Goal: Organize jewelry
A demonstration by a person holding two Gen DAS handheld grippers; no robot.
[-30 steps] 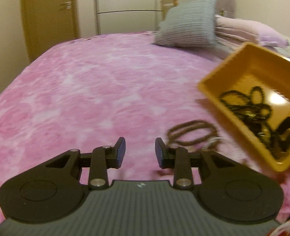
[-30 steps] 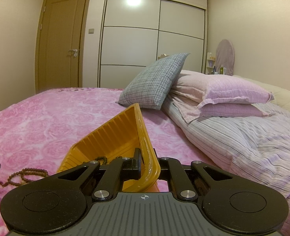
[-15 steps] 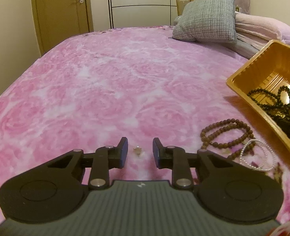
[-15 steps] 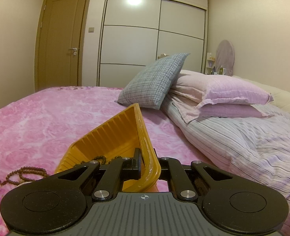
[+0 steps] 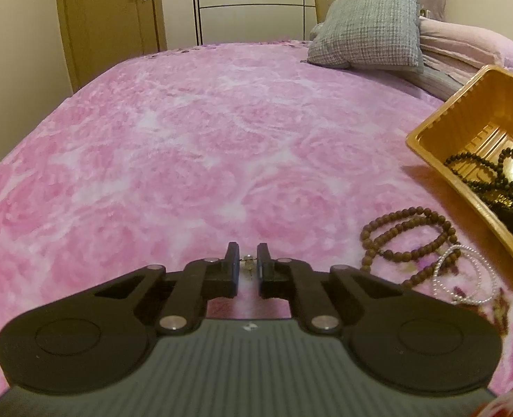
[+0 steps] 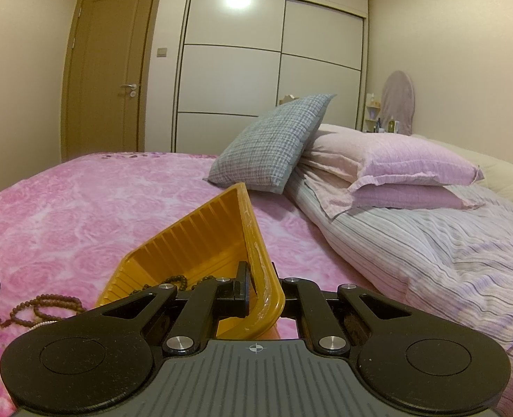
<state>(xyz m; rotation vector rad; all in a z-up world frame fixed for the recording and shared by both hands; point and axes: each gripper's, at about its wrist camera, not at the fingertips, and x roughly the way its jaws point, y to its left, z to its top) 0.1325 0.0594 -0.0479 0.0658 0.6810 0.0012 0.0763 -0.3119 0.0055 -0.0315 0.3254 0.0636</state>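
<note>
My left gripper [image 5: 247, 260] is low over the pink bedspread, its jaws closed to a narrow gap on a small metal earring [image 5: 247, 264]. A brown bead necklace [image 5: 406, 239] and a white pearl bracelet [image 5: 465, 278] lie on the bed to its right. A yellow tray [image 5: 465, 132] at the right holds black bead strands [image 5: 493, 173]. My right gripper [image 6: 259, 288] is shut on the near rim of the yellow tray [image 6: 200, 239] and tilts it. The brown necklace [image 6: 44, 307] shows at the left of the right wrist view.
A grey checked cushion [image 5: 371, 38] and pink pillows [image 6: 395, 170] lie at the head of the bed. A striped sheet [image 6: 430, 243] covers the right side. A wooden door [image 6: 106, 87] and white wardrobe [image 6: 270, 69] stand behind.
My left gripper moved left away from the tray, came down over the small earring and closed its jaws on it. The right gripper kept holding the tray.
</note>
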